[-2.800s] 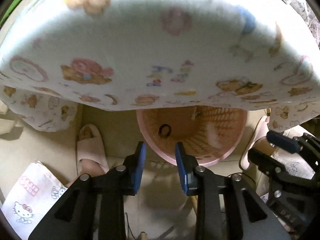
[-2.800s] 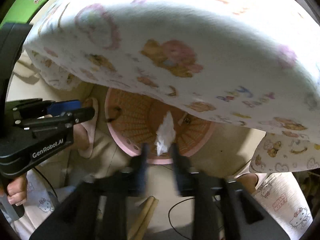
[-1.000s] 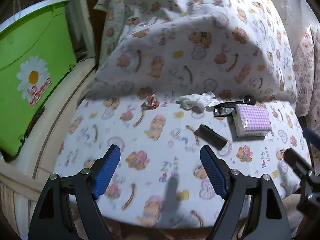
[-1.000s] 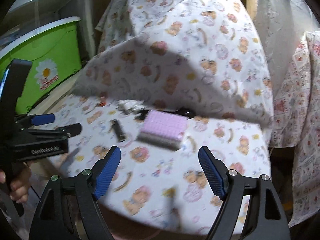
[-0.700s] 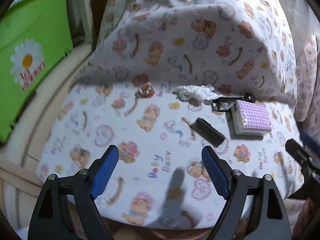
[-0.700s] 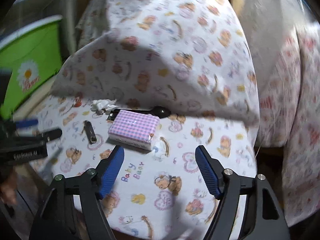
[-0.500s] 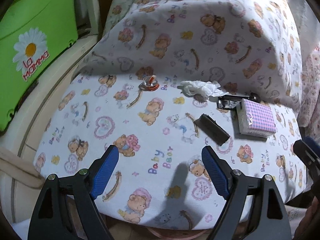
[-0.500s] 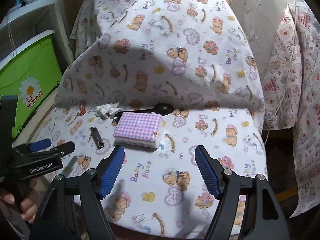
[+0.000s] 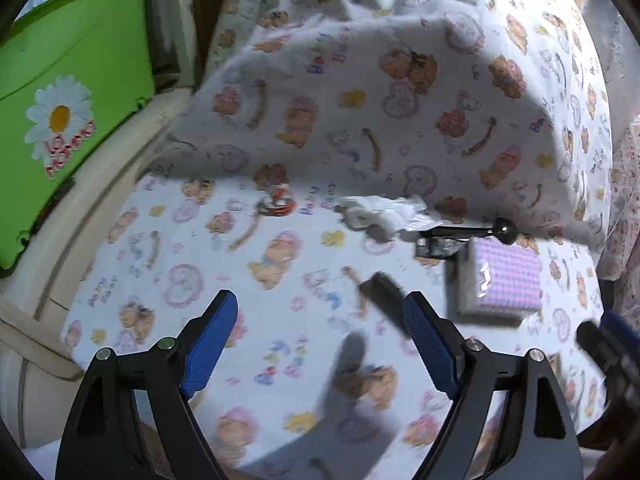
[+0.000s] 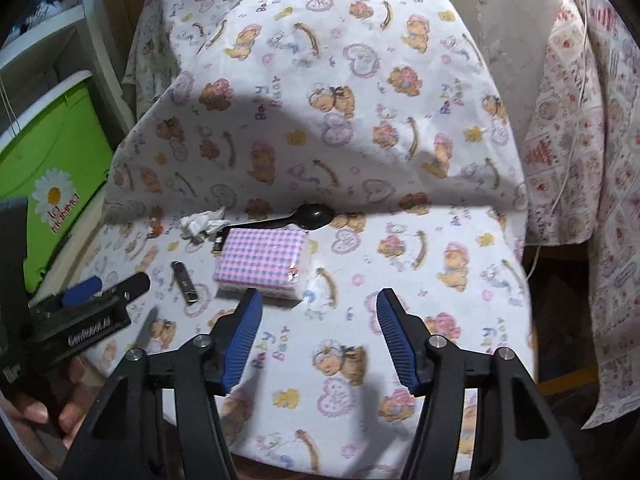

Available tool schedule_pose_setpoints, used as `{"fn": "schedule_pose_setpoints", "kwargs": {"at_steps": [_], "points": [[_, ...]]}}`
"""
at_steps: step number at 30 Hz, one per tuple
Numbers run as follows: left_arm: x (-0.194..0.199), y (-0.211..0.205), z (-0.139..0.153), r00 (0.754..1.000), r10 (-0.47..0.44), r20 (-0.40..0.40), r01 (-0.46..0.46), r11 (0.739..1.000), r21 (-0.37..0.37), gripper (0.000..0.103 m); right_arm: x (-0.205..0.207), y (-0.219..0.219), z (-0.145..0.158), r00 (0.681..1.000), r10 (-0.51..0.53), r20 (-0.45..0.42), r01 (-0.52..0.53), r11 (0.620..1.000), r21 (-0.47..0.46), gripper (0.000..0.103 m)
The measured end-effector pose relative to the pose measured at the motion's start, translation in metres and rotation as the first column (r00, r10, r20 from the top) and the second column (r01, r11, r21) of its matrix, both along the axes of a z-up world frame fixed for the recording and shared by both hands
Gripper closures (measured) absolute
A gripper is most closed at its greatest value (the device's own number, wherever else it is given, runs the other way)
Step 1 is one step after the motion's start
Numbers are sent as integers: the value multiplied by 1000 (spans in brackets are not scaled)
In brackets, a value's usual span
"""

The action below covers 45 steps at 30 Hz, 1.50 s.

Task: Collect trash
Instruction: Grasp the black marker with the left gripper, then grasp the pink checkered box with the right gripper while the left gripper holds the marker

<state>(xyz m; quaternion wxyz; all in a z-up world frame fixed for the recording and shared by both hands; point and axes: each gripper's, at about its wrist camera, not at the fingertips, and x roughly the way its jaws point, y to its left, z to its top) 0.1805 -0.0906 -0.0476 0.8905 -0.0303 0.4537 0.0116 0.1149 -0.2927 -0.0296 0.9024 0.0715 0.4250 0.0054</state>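
Note:
A crumpled white tissue [image 9: 384, 210] [image 10: 202, 222] lies at the back of the bear-print cloth, just left of a black spoon [image 9: 472, 232] [image 10: 304, 218]. Further left on the cloth is a small red and clear scrap [image 9: 278, 204]. My left gripper [image 9: 320, 332] hangs open above the cloth, short of the tissue, with nothing in it. My right gripper [image 10: 320, 320] hovers just in front of a pink checked tissue pack [image 10: 262, 264]. Its jaws are closing on empty air. The left gripper [image 10: 104, 288] also shows at the left edge of the right wrist view.
A slim black and silver object [image 10: 184, 278] [image 9: 384, 292] lies left of the pink pack [image 9: 500, 280]. A green bin with a daisy [image 9: 72, 92] stands to the left. The cloth rises steeply behind the items. A patterned curtain [image 10: 592, 152] hangs on the right.
Both grippers came up from the pink basket under the table to the cloth top. The right gripper's jaws have narrowed and the pink pack now sits closer to its left finger.

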Motion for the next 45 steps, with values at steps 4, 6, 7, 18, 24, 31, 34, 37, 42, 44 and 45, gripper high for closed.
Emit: {"fn": "schedule_pose_setpoints", "kwargs": {"at_steps": [4,6,7,18,24,31,34,37,42,44,45], "points": [[14,-15,-4,1000,-7,-24,6,1000,-19,20,0,1,-6,1000,8,-14,-9,1000,-30,38],[20,-21,-8,999,3,-39,-4,1000,-25,20,0,2,-9,1000,11,-19,-12,999,-45,38],[22,-21,-10,999,18,-46,-19,999,-36,20,0,2,-9,1000,8,-18,-9,998,-57,38],[41,-27,-33,993,78,-88,-75,997,36,20,1,-8,-8,999,-38,-12,38,998,-40,38],[32,-38,-31,997,5,-77,-1,999,44,50,0,-8,-5,999,-40,0,40,999,-37,38],[10,-37,-16,994,-92,-60,91,996,-15,92,-2,-6,-4,999,-39,9,40,998,-44,38],[2,-29,-4,995,-94,-38,93,995,-22,92,-2,-7,-3,999,-34,8,35,999,-29,38],[-9,-24,12,993,-115,-15,114,992,-52,92,-3,-6,-2,1000,-25,13,26,1000,-17,38],[-23,-13,30,989,-145,3,145,987,-76,92,-1,-4,-1,1000,-15,13,15,1000,-3,38],[-27,-9,33,986,-164,8,164,984,-71,92,1,-1,0,1000,5,15,-5,1000,17,38],[-29,-5,34,985,-172,16,172,982,-72,91,1,0,1,1000,21,20,-22,1000,21,38]]}}
